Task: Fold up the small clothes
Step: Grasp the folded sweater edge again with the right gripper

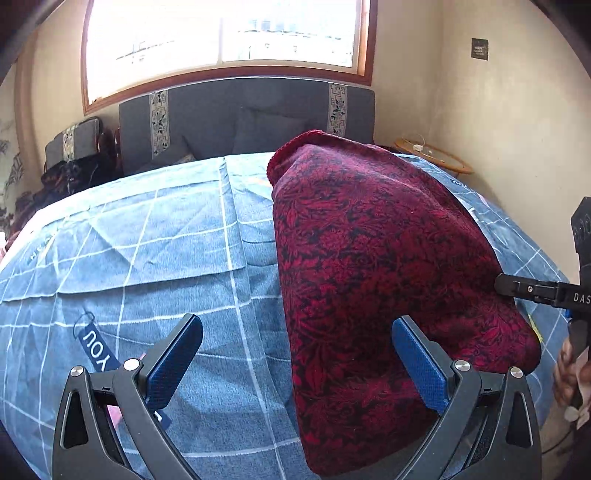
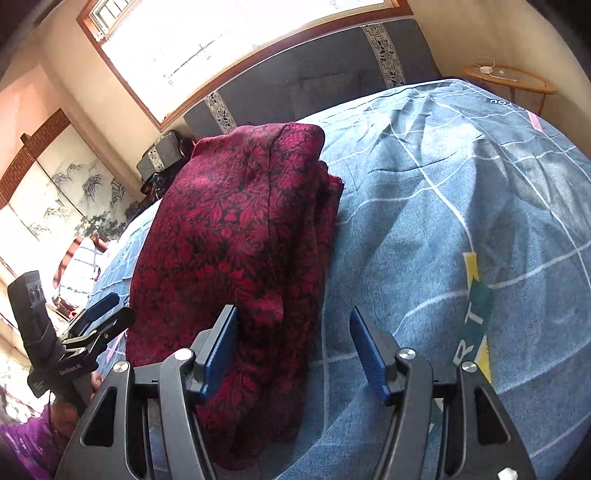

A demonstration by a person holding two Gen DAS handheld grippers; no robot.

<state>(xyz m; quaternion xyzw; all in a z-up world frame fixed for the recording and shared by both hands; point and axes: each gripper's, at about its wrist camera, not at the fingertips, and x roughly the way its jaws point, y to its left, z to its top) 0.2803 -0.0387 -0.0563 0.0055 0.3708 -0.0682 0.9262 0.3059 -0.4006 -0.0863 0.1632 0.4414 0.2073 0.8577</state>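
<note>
A red and black floral garment (image 1: pixel 376 266) lies folded into a long, thick bundle on a bed covered by a blue sheet (image 1: pixel 166 258) with a white grid pattern. The bundle runs from the near edge of the bed toward the grey headboard (image 1: pixel 240 114), which stands under a wood-framed window (image 1: pixel 221 33).

The left tongs (image 1: pixel 297 362) hover low over the near end of the garment with their blue pads spread wide apart; the right pad (image 1: pixel 419 365) sits above the cloth and the left pad (image 1: pixel 173 363) above bare sheet. Nothing is held between them.

The right tongs (image 2: pixel 293 354) are also apart and hold nothing. Their left pad (image 2: pixel 219 354) rests against or just beside the garment's near right edge, while the other pad stands over the sheet. In the left wrist view, the right tongs (image 1: pixel 532 290) appear at the garment's right side, tip touching or nearly touching the cloth. In the right wrist view, the left tongs (image 2: pixel 99 314) show at the far left, beside the bundle.

A round wooden side table (image 2: pixel 509 79) stands by the wall past the bed's far corner.
</note>
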